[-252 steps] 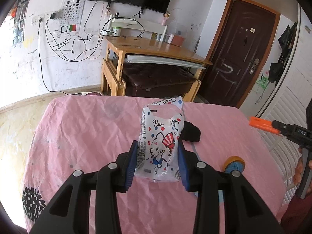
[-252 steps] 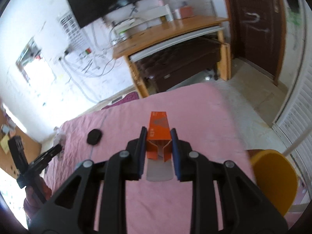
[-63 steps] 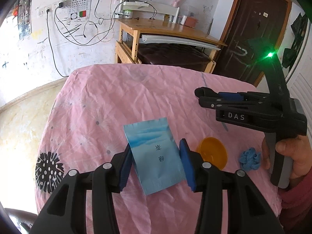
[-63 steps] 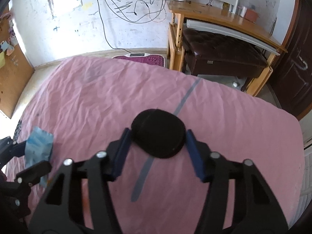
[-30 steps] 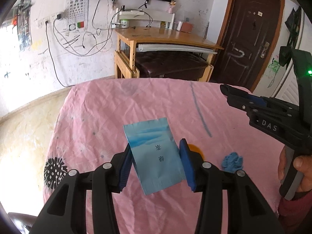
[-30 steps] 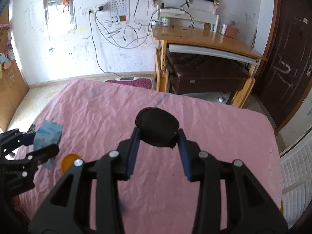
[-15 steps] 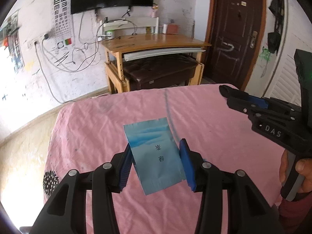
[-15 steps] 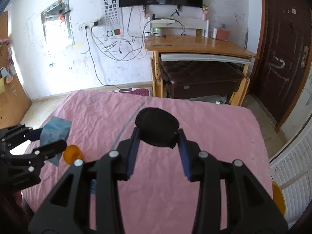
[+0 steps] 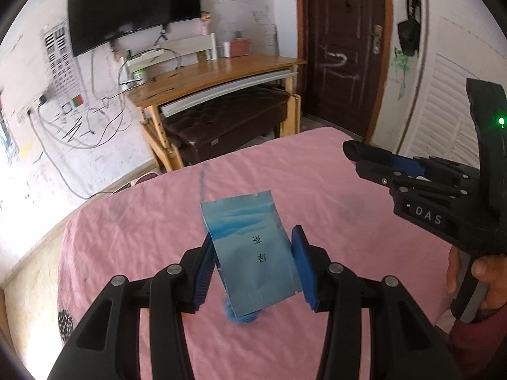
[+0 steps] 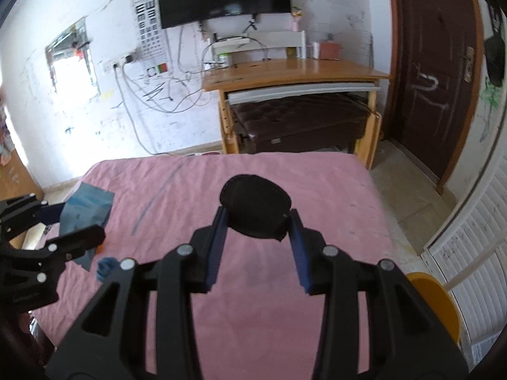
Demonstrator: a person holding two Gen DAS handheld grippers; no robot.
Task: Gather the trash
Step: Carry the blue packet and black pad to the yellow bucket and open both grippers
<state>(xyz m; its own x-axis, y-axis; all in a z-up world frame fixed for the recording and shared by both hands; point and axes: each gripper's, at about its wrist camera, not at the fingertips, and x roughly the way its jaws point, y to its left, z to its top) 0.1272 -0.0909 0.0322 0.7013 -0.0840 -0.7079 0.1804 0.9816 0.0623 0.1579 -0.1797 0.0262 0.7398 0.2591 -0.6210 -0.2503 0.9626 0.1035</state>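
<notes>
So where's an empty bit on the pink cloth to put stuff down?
The pink cloth is bare across its middle and door-side half, beyond the blue streak. Crowded: the near corner by the blue crumpled scrap and orange thing.

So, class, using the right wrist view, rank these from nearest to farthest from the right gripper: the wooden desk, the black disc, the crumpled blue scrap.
1. Black disc: clamped in the right gripper.
2. Crumpled blue scrap: on the pink cloth, lower left.
3. Wooden desk: beyond the table, by the far wall.

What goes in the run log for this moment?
left tool: shut on blue packet | right tool: shut on black disc | blue scrap: on pink cloth
</notes>
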